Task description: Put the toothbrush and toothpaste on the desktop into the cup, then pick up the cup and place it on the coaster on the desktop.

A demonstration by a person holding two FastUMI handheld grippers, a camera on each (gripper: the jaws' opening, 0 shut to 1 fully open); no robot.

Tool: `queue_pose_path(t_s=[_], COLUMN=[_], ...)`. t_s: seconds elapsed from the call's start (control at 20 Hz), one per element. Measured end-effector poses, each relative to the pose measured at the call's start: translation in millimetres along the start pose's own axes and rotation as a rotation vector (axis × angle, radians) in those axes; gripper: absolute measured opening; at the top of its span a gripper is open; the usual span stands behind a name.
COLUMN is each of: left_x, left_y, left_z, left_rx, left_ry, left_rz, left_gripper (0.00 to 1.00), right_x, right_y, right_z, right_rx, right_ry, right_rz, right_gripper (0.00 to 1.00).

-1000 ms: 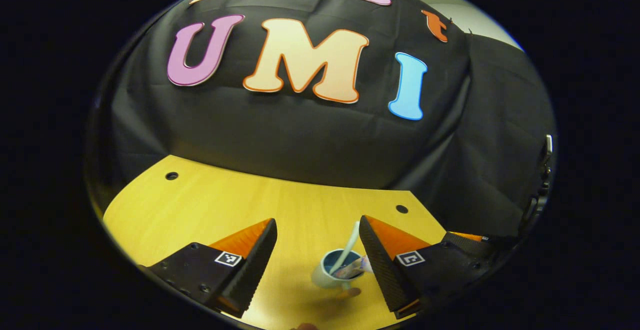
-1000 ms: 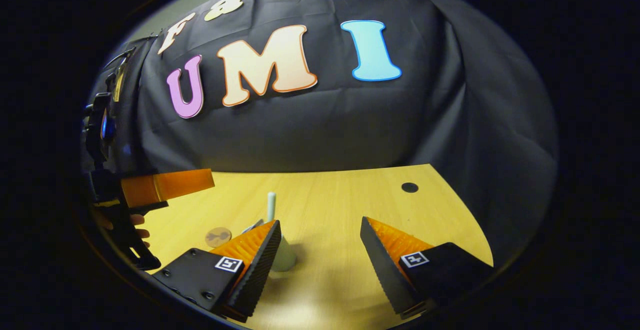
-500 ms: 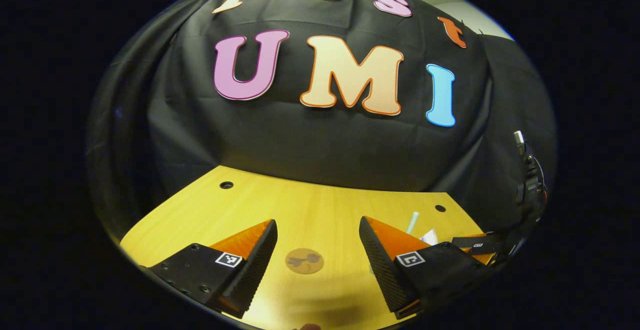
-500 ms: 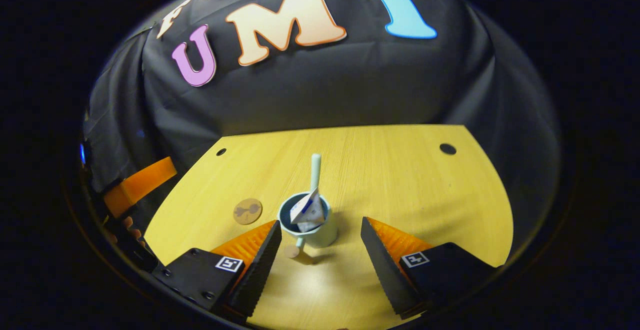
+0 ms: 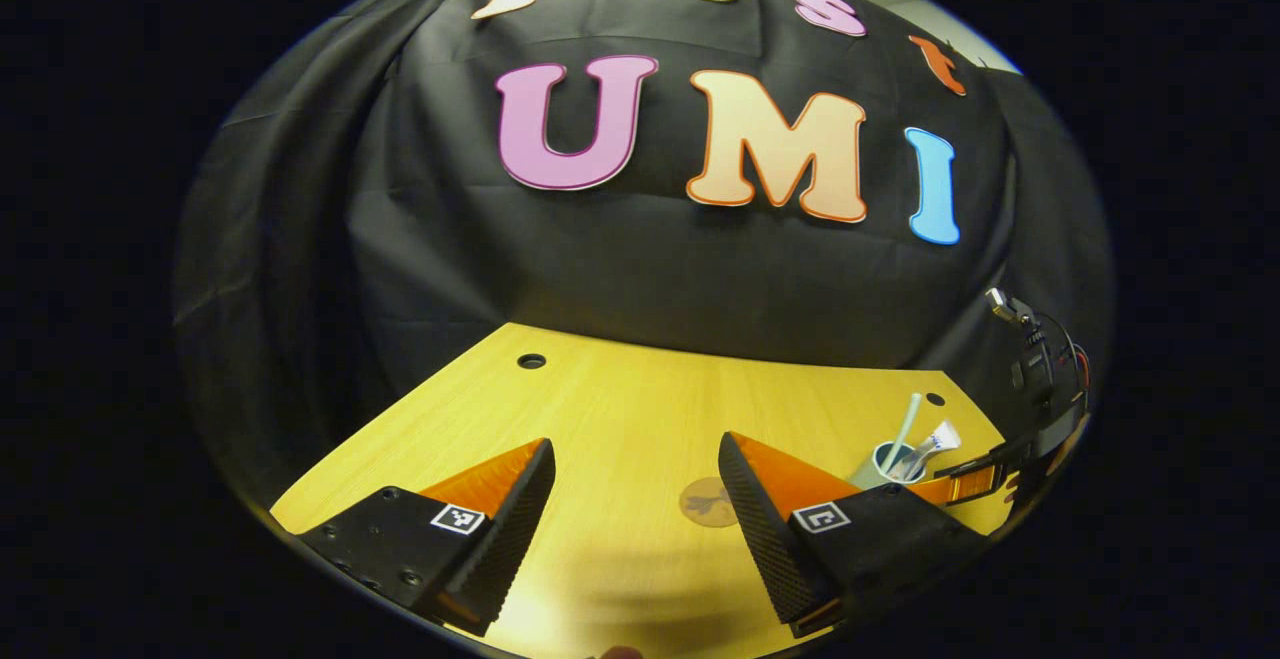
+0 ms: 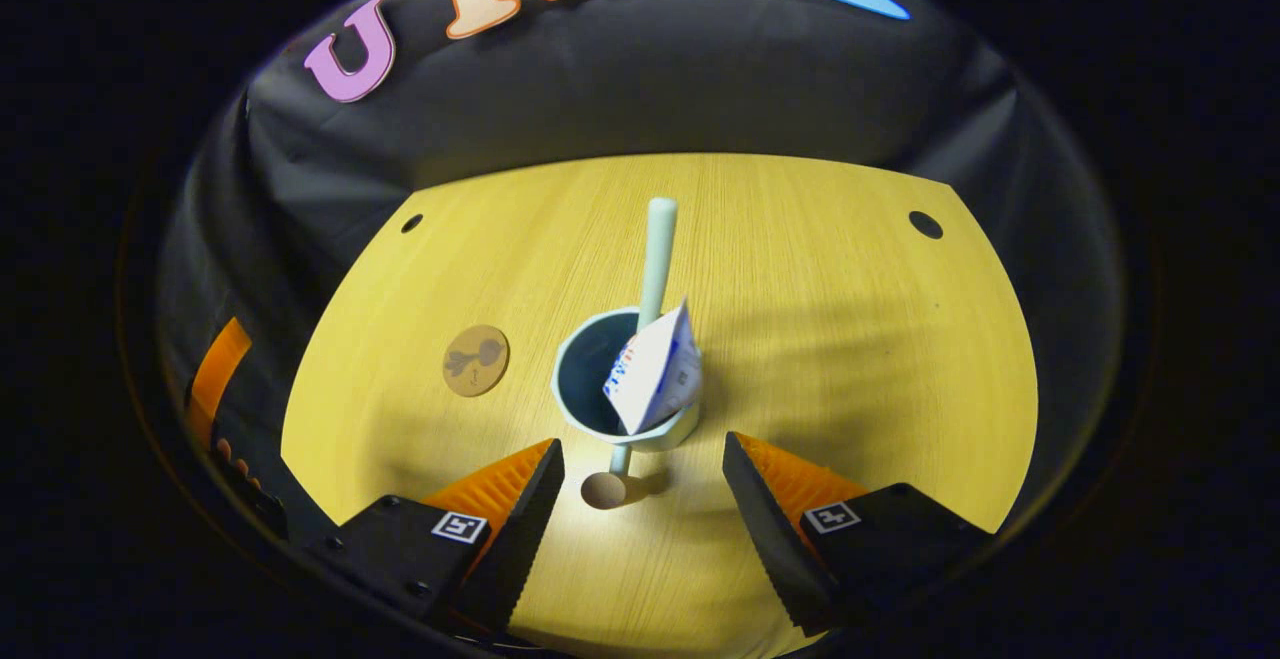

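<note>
Two sets of tongs, both standing wide open and gripping nothing.

Item 1, right tongs [image 6: 640, 489]: now hanging above the cup [image 6: 622, 384] and looking steeply down into it, where a second ago they were sitting low beside it with the cup half hidden behind one finger. The cup's stick handle with its round end is lying between the two fingers, untouched.

Item 2, cup: standing upright on the tabletop [image 6: 830, 339], holding both articles. Toothbrush [image 6: 656, 249] is leaning against the far rim with its handle rising well clear; toothpaste [image 6: 655, 371] is resting tail-up against the near rim.

Item 3, coaster [image 6: 476, 360]: lying flat and bare on the tabletop, near the cup but apart from it, on the side towards the left tongs.

Item 4, left tongs [image 5: 635, 514]: swinging away from the cup, which was sitting right between their fingers a second ago and is now standing well off at the right edge of the left gripper view. The coaster is now showing just beside their right finger.

Assessment: the loading half appears finished, and the left side appears to be handing over. The right tongs seem to be lining up for the lift onto the coaster; closing on the cup is not yet begun.
</note>
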State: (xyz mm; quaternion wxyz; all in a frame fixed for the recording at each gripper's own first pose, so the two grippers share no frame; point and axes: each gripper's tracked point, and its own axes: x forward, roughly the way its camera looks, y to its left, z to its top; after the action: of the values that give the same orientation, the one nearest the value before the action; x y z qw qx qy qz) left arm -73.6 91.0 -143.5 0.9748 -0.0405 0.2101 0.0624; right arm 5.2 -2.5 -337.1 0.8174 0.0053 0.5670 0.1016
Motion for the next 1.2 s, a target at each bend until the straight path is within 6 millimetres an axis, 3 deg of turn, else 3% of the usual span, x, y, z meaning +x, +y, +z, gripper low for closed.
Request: queue_pose_path(t_s=[0.3,0.35,0.4,0.45,0.5,0.7,0.8,0.85,1.2], left_x=[-11.9,-12.3,-13.6,-14.2,-14.3,-12.6,-10.6,-8.2,0.5], left_y=[57.9,66.9,75.1,82.3,89.1,107.8,112.6,114.9,117.5], left_z=[-11.5,-13.6,-15.5,-17.4,-19.2,-26.4,-26.1,-27.1,-27.1], left_rx=[-0.024,-0.029,-0.036,-0.044,-0.053,-0.068,-0.065,-0.065,-0.055], left_ry=[0.015,0.017,0.019,0.021,0.023,0.038,0.039,0.038,0.043], left_rz=[0.08,0.093,0.104,0.113,0.121,0.136,0.134,0.132,0.104], left_gripper=[0.95,0.95,0.95,0.95,0.95,0.95,0.95,0.95,0.95], right_x=[23.4,25.6,27.6,29.5,31.9,32.9,34.0,36.8,32.5], right_y=[9.7,9.5,9.1,9.5,8.9,1.3,0.8,1.3,12.7], right_z=[-16.5,-20.1,-21.1,-22.1,-22.5,-23.5,-26.4,-27.4,-16.8], right_rx=[-0.074,-0.078,-0.082,-0.086,-0.089,-0.1,-0.094,-0.098,-0.101], right_ry=[0.162,0.19,0.207,0.222,0.233,0.262,0.274,0.277,0.236], right_rz=[-0.03,-0.031,-0.035,-0.039,-0.046,-0.079,-0.081,-0.083,-0.045], right_gripper=[0.98,0.91,0.94,0.85,0.9,0.71,0.46,0.26,0.24])
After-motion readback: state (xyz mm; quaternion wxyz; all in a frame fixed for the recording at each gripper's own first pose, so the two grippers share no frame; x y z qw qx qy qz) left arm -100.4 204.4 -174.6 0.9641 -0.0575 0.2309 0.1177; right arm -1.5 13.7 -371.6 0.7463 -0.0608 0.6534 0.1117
